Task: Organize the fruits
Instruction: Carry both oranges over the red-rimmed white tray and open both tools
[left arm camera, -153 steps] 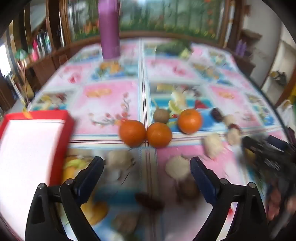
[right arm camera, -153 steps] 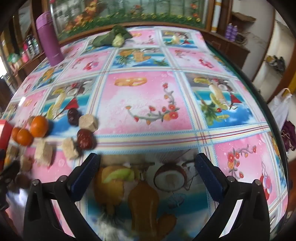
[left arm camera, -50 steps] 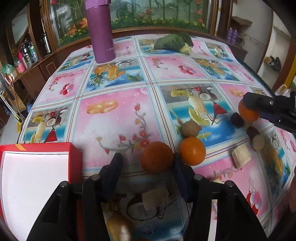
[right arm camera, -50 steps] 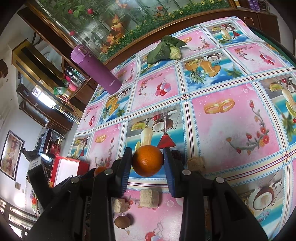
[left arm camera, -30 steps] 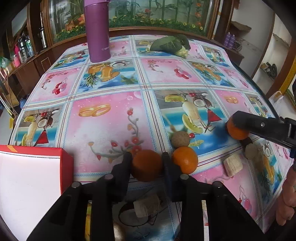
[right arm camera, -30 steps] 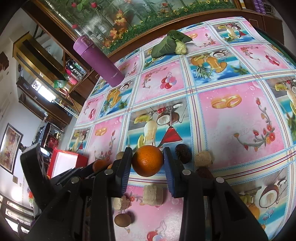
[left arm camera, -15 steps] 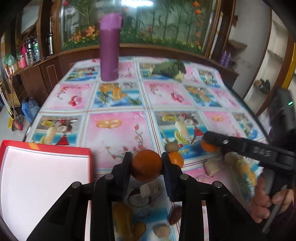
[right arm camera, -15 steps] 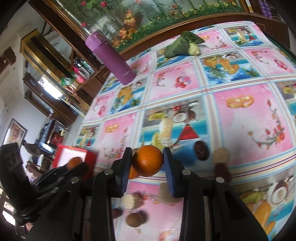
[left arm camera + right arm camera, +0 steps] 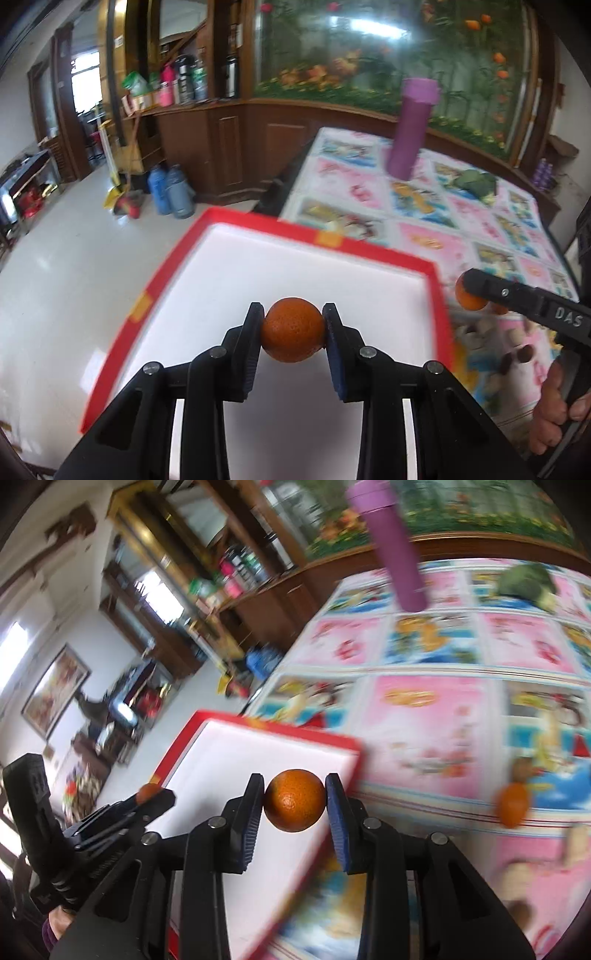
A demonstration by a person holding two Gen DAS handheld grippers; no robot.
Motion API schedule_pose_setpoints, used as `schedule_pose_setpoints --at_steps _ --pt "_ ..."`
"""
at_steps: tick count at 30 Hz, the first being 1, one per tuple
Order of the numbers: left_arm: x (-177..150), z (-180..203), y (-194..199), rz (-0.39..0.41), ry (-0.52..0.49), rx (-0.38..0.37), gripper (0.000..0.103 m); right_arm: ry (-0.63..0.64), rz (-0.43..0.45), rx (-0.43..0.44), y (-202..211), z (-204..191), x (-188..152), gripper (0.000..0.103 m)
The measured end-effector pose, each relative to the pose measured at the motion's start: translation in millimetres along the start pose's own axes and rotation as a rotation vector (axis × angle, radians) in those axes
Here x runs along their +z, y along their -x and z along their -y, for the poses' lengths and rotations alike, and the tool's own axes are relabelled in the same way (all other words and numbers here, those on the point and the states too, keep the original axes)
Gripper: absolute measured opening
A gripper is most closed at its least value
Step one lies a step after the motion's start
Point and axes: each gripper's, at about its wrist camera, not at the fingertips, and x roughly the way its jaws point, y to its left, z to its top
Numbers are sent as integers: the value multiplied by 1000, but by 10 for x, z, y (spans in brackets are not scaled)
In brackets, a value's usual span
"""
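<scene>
While the left tool grips an orange above the white floor of the red box, w/ bare white all round it, the right tool clamps a 2nd orange over the box's right rim. Box overhangs the table edge on the left. A 3rd orange sits on the table, well apart to the right.
</scene>
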Motion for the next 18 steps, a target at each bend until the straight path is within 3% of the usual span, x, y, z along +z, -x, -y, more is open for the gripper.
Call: schedule_pose_setpoints --at_steps 7,15,17,18 --pt "-79 -230 -206 -46 29 24 32 83 -48 -72 -543 -411 -6 36" --pt "-108 -409 -263 -59 49 35 32 110 -119 -115 -790 -424 -31 37" --pt "-108 -398 -266 -63 45 56 35 131 -121 -131 -803 -447 -38 37" --pt "-109 -400 -270 -67 48 66 43 135 -128 -132 -808 -448 -40 38"
